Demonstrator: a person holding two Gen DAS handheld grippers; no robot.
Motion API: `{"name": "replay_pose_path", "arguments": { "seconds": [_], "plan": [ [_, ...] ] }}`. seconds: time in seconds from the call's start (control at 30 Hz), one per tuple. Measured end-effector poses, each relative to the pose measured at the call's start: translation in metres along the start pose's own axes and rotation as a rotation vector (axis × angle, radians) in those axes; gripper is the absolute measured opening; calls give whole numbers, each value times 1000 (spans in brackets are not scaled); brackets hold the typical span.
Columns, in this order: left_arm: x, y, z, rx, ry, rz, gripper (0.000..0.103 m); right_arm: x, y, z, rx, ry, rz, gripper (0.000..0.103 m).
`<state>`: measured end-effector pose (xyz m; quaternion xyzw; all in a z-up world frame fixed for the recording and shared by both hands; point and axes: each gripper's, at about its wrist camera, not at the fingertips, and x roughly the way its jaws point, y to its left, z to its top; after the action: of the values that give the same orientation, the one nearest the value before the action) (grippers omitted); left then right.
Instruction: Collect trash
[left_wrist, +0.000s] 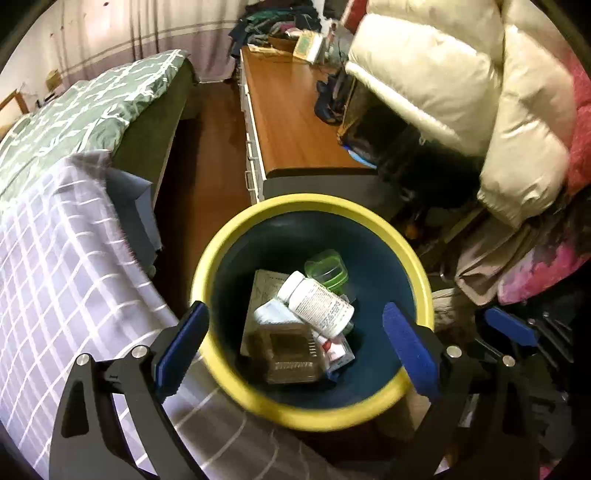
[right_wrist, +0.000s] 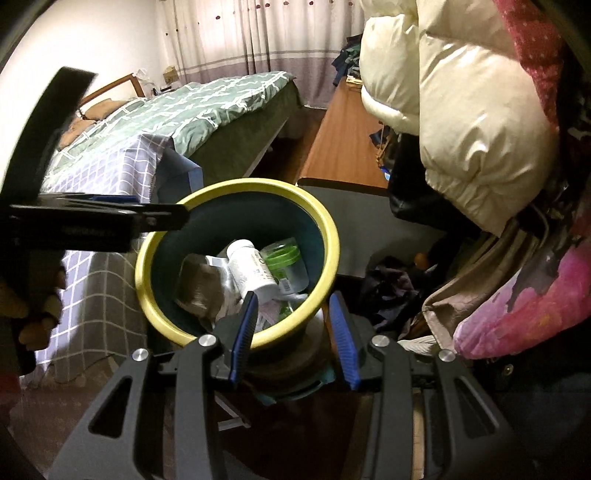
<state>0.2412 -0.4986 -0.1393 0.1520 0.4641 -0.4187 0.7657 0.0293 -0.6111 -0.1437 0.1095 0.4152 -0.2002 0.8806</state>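
A dark blue bin with a yellow rim (left_wrist: 221, 243) stands between the bed and a wooden dresser; it also shows in the right wrist view (right_wrist: 332, 240). In it lie a white pill bottle (left_wrist: 317, 302), a green-lidded clear jar (left_wrist: 327, 271), a clear plastic box (left_wrist: 291, 350) and papers. The bottle (right_wrist: 251, 269) and jar (right_wrist: 284, 258) show in the right view too. My left gripper (left_wrist: 295, 350) hangs open and empty above the bin. My right gripper (right_wrist: 295, 325) is open, its fingers on either side of the bin's near wall. The left gripper's body (right_wrist: 92, 221) crosses the right view.
A bed with a green quilt (left_wrist: 81, 110) and a grey checked sheet (left_wrist: 66, 266) is to the left. A wooden dresser (left_wrist: 291, 122) is behind the bin. A cream puffer jacket (left_wrist: 461, 85) and pink cloth (left_wrist: 546, 277) hang to the right. Wooden floor (left_wrist: 207, 177) runs between.
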Motion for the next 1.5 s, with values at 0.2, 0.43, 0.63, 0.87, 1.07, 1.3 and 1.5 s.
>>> {"name": "replay_pose_path", "arguments": {
  "seconds": [0.2,0.43,0.63,0.87,1.07,1.3,1.5],
  "plan": [
    [-107,31,-45,-47,-211,68,98,-15,17,-4,-27,-18,24,43],
    [-225,77,-141,-171,-364,244,98,-45,74,-5,-112,-88,140,55],
    [-305,118,-230,-361,-434,429,98,-90,124,-5,-202,-205,192,70],
    [-353,121,-303,-426,-438,580,98,-134,159,-18,-270,-293,202,78],
    [-383,107,-342,-453,-508,630,98,-159,170,-33,-279,-325,232,79],
    [-407,86,-367,-469,-569,681,98,-170,176,-41,-268,-333,276,81],
    [-411,85,-364,-503,-584,700,98,-169,184,-42,-281,-324,301,81]
  ]
}}
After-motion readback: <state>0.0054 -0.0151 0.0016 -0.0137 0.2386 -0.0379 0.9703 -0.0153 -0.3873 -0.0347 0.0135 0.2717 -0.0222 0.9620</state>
